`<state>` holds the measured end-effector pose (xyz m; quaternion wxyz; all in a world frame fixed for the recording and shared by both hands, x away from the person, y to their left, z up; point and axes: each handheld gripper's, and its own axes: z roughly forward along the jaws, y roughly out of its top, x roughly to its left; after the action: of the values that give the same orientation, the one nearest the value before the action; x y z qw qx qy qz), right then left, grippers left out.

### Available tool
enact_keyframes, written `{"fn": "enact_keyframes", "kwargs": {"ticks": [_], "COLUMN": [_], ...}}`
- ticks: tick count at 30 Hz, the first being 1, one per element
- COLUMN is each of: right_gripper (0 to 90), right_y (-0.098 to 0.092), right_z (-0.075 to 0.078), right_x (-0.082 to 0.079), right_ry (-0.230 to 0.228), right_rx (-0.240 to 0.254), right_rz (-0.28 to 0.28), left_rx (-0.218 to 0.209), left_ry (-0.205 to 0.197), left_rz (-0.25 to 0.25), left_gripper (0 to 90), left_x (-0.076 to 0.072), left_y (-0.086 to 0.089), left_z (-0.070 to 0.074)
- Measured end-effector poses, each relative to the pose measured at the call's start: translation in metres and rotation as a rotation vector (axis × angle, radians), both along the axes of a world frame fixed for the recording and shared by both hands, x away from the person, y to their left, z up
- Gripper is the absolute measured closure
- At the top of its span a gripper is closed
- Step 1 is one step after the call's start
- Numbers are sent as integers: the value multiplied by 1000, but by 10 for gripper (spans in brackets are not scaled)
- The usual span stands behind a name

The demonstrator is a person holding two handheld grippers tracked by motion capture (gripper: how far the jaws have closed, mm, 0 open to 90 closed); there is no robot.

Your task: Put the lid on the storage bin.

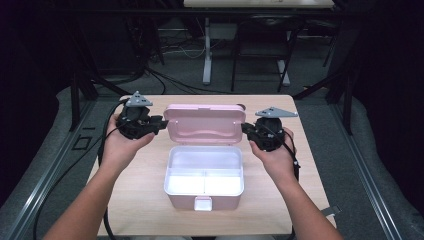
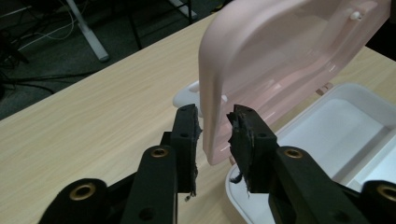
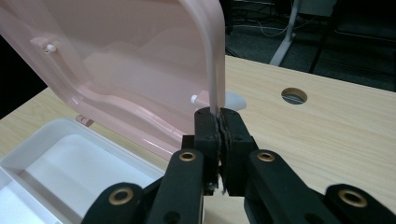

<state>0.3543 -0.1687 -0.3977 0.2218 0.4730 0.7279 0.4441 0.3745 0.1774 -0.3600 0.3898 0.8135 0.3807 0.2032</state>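
Observation:
A pink storage box stands in the middle of the table with its lid [image 1: 205, 124] raised upright behind the white-lined base [image 1: 205, 172]. My left gripper [image 1: 162, 121] is at the lid's left edge. In the left gripper view, that gripper [image 2: 214, 123] has its jaws on either side of the lid [image 2: 280, 51] rim, with small gaps showing, so it is open. My right gripper [image 1: 246, 129] is at the lid's right edge. Its jaws [image 3: 218, 119] are shut on the thin rim of the lid [image 3: 130, 56]. The base [image 3: 70, 158] holds nothing that I can see.
The wooden table [image 1: 140, 200] has a round cable hole [image 3: 294, 95] near its far right corner. A pink latch [image 1: 202, 203] hangs at the box's front. Desk legs and cables [image 1: 206, 55] stand on the floor beyond the table's far edge.

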Motion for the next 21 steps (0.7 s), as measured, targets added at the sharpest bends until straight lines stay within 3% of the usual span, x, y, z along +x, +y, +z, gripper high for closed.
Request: {"fn": "enact_keyframes", "kwargs": {"ticks": [5,9,21], "right_gripper": [868,867,833], "right_y": [-1,-1,-5], "right_z": [-1,0,-1], "right_x": [-2,-4,-8], "right_ry": [-3,-2,11], "right_rx": [2,0,38], "right_rz": [3,7,26], "left_rx": [-28,-12,-2], "left_ry": [-21,-49,-60], "left_rz": [-3,1,-7], "left_gripper": [757,791,808], "left_x": [1,0,-8], "left_y": [-2,-5,-5], "left_z": [2,4,4]}}
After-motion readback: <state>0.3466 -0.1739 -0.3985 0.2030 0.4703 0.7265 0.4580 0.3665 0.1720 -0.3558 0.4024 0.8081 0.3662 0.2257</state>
